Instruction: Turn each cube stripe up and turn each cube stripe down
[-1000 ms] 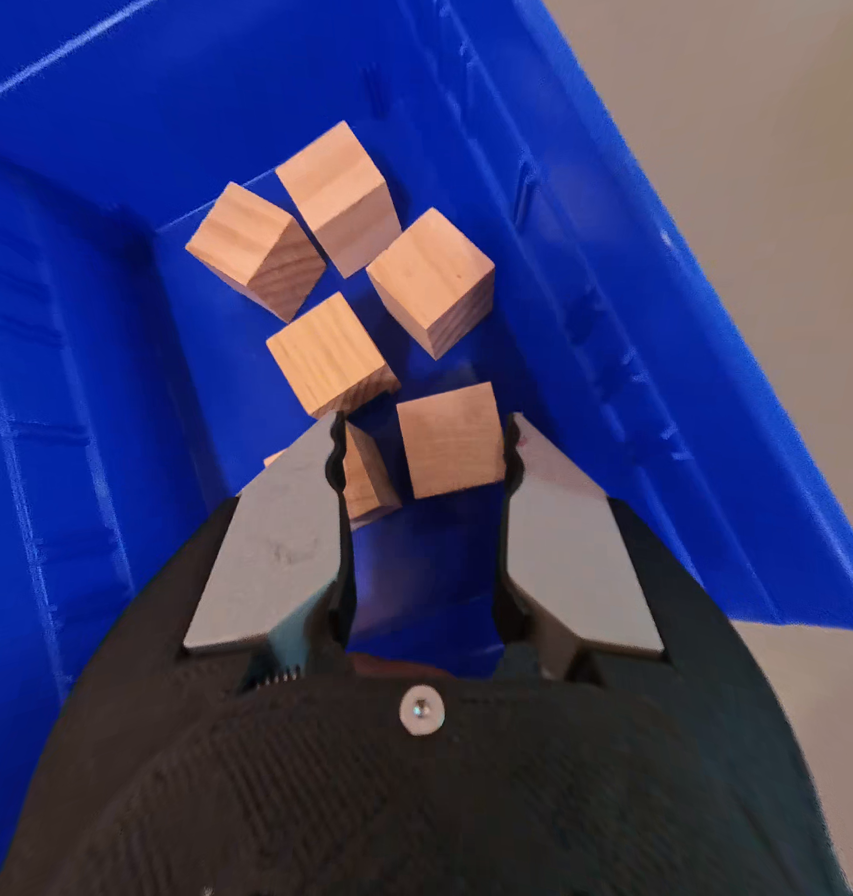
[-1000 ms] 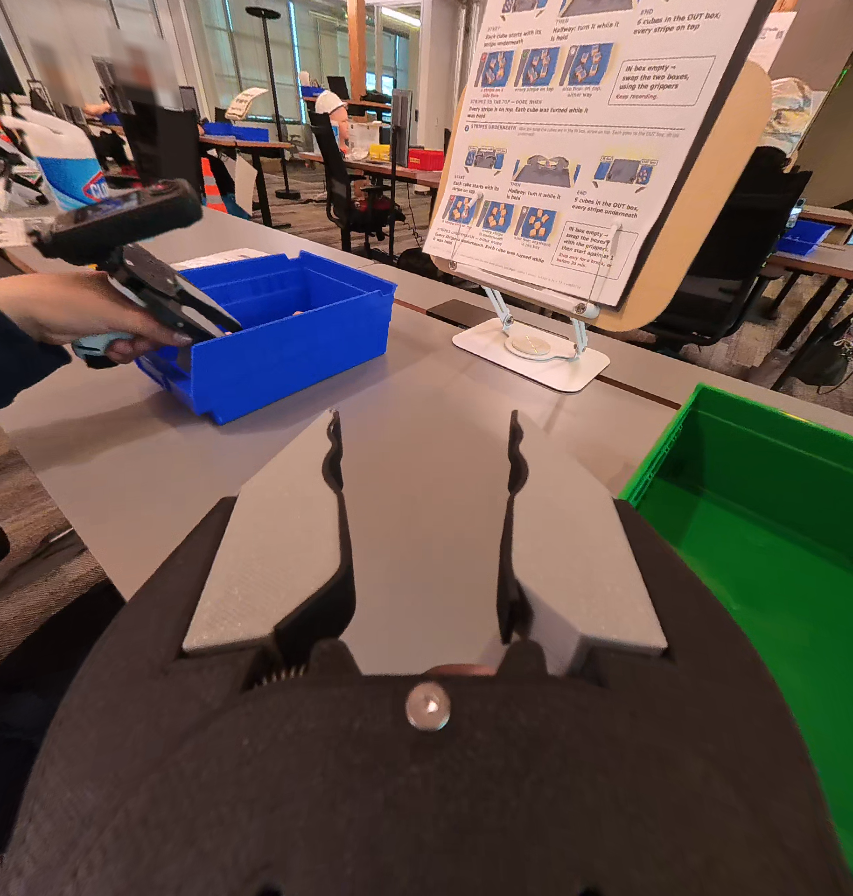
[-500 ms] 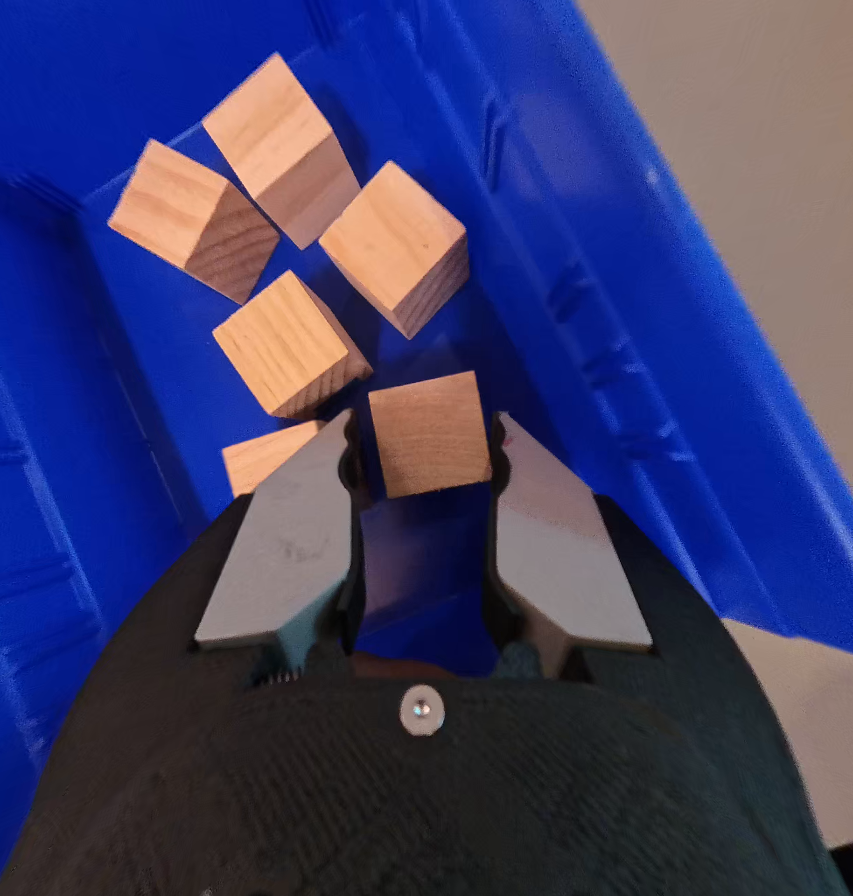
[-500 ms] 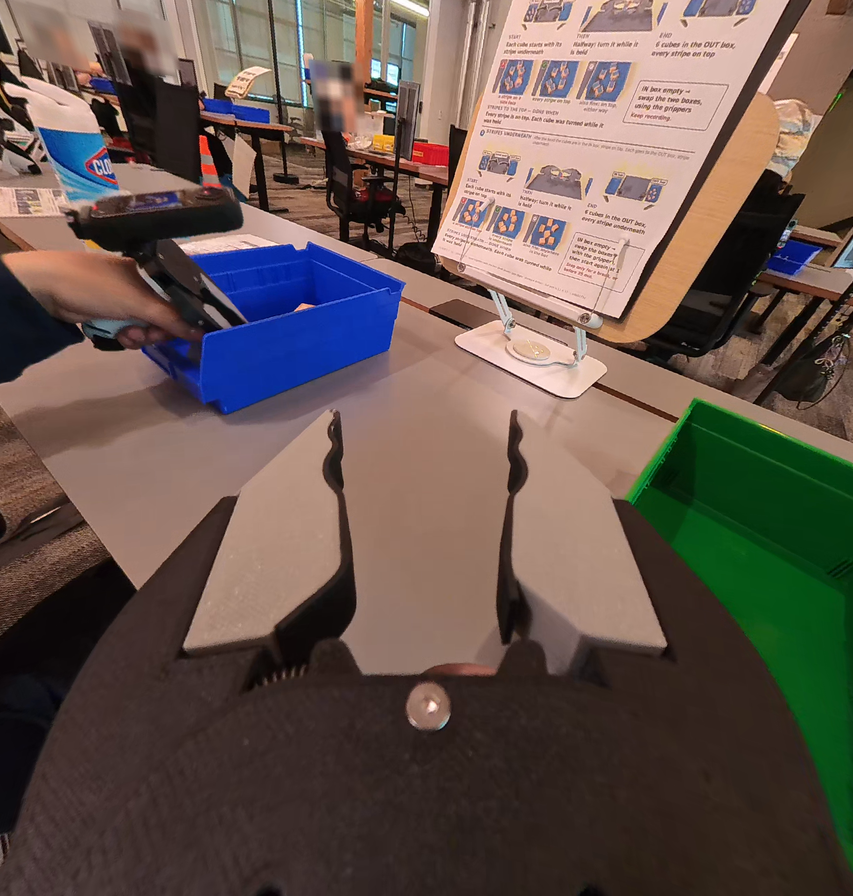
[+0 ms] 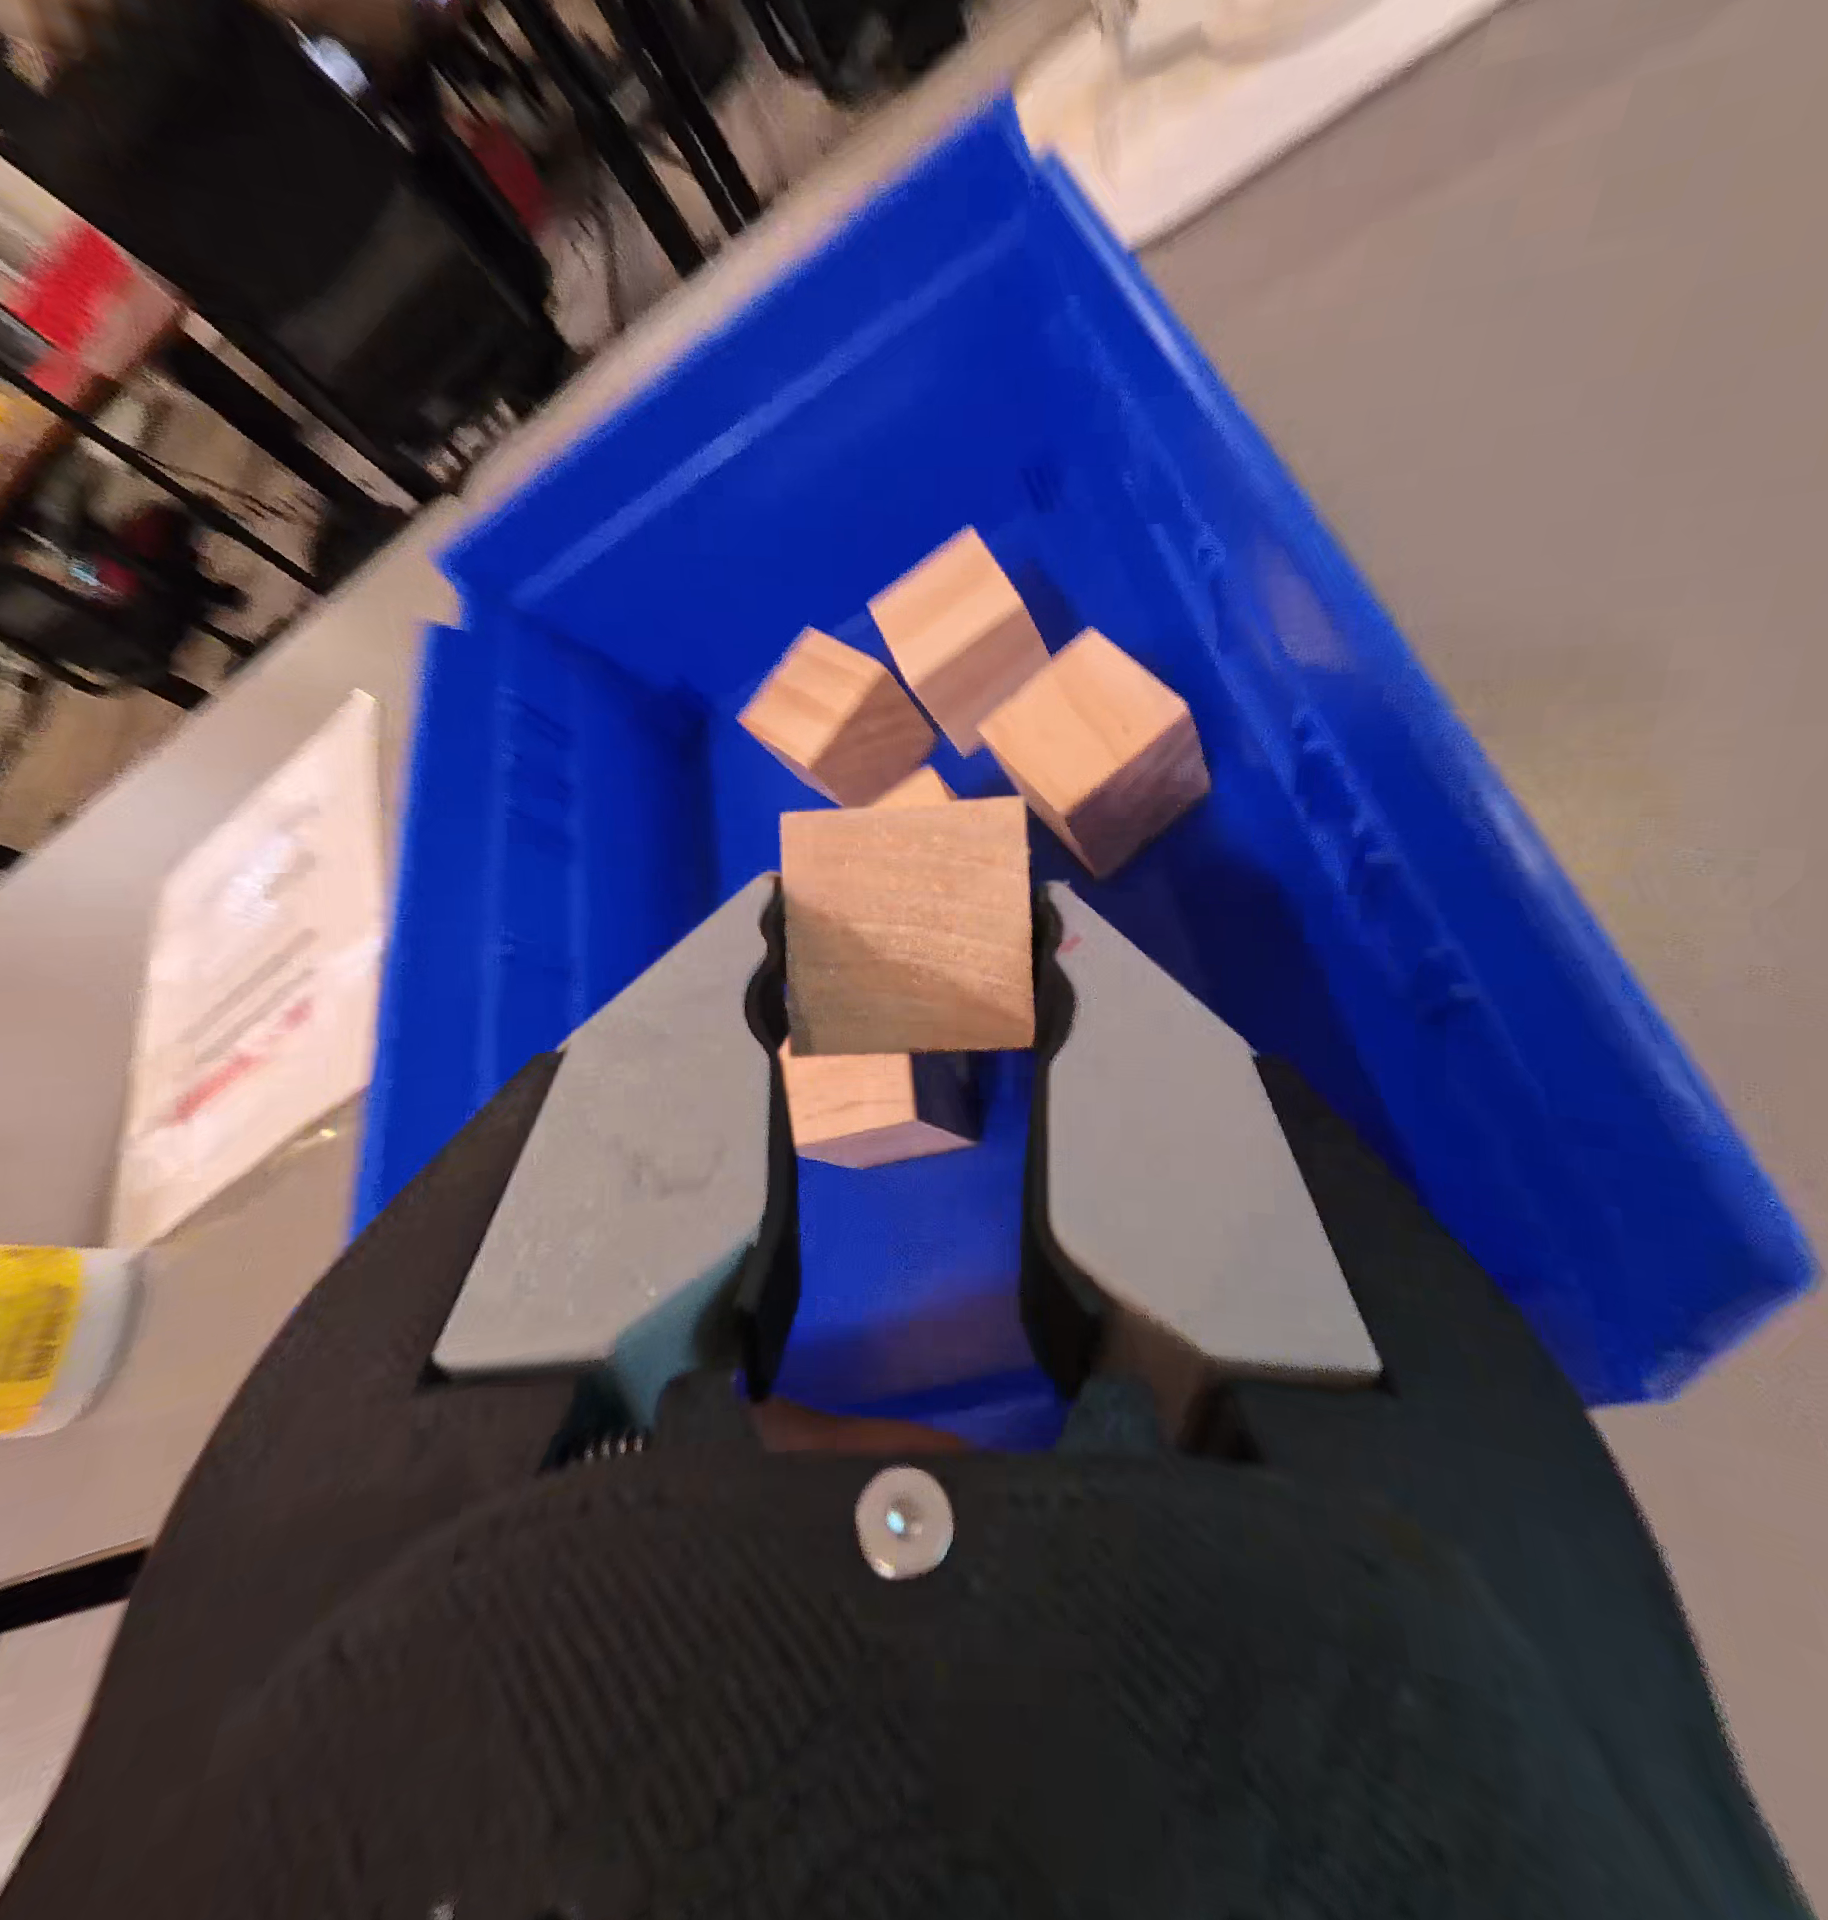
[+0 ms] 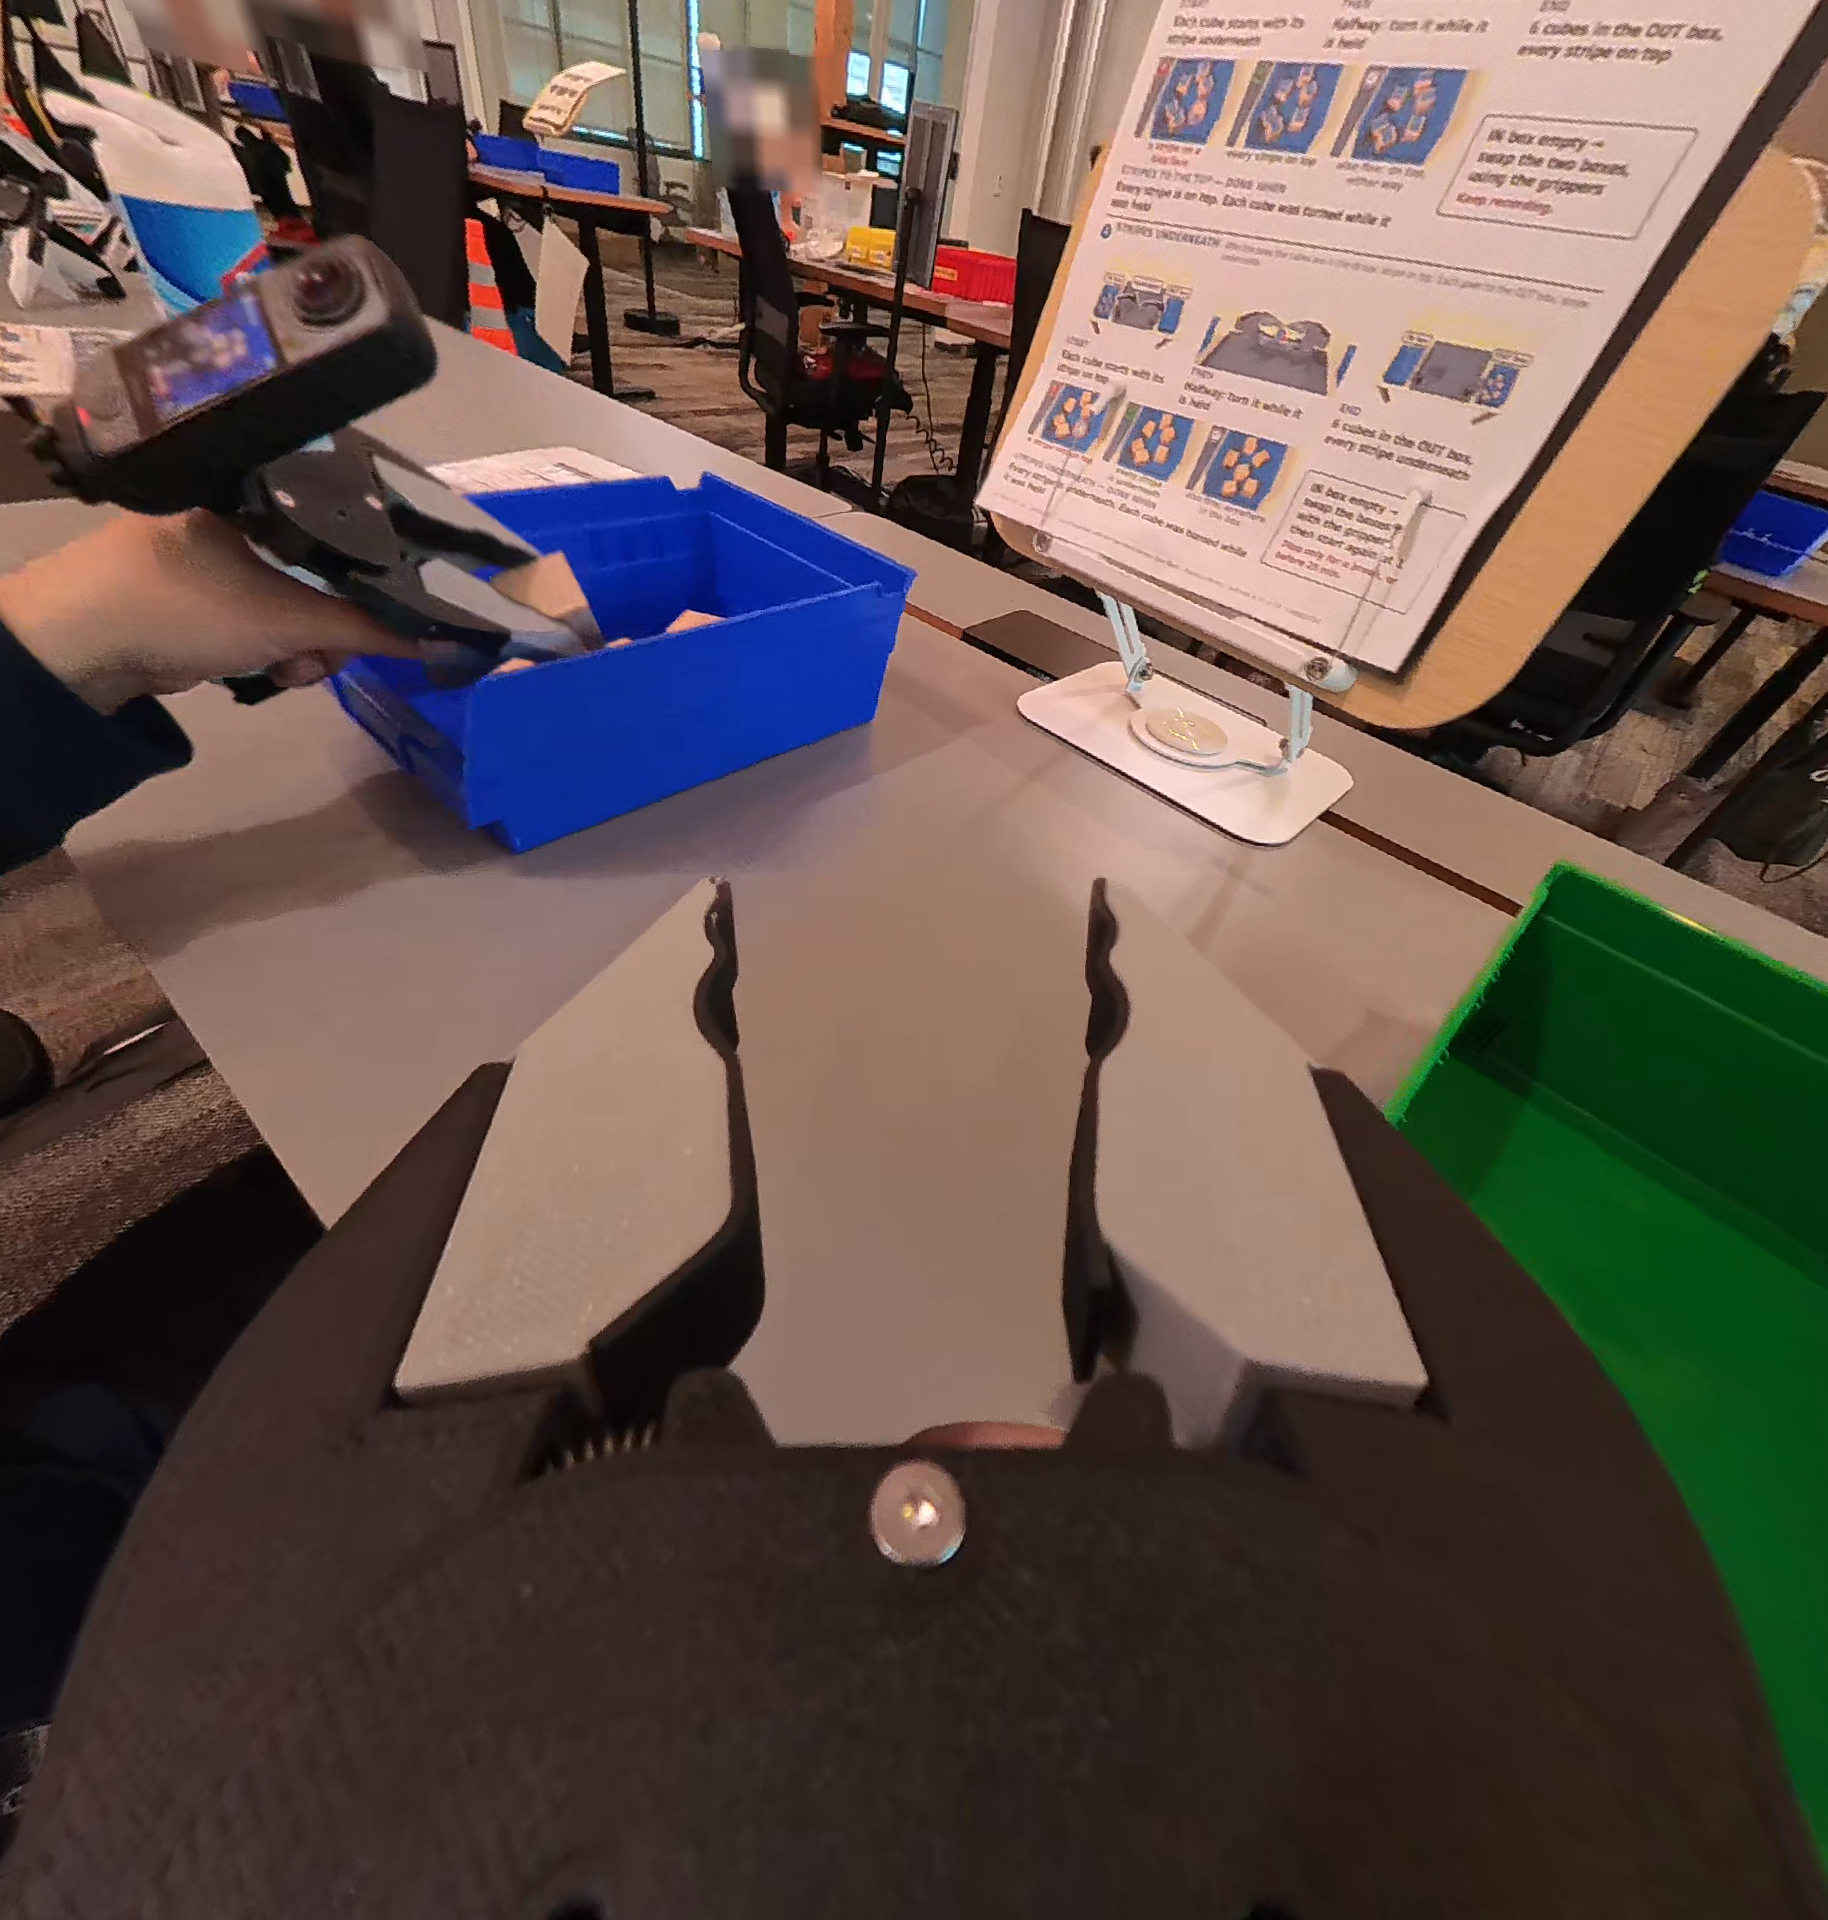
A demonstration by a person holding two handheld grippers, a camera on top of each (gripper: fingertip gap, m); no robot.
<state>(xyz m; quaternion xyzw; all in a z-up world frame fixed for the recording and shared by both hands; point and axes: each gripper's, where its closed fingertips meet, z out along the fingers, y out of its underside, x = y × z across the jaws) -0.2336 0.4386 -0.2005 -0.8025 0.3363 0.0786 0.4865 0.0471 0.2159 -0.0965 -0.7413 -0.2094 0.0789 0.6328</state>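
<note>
My left gripper (image 5: 907,940) is shut on a wooden cube (image 5: 905,925) and holds it above the blue bin (image 5: 1409,935). No stripe shows on the cube's visible faces. Several more wooden cubes lie in the bin, one at the far end (image 5: 1092,764) and one just below the held cube (image 5: 853,1107). In the right wrist view the left gripper (image 6: 551,613) holds the cube (image 6: 548,587) over the blue bin (image 6: 681,686). My right gripper (image 6: 905,935) is open and empty above the grey table (image 6: 889,810), left of a green bin (image 6: 1658,1143).
An instruction board on a white stand (image 6: 1190,738) stands behind the table's middle. A white paper sheet (image 5: 255,987) lies left of the blue bin. A person's hand and dark sleeve (image 6: 110,644) hold the left gripper. Desks and chairs fill the background.
My left gripper closed on the cube nearest it and lifted it out of the bin, tilting upward. The right gripper stayed open and shifted slightly.
</note>
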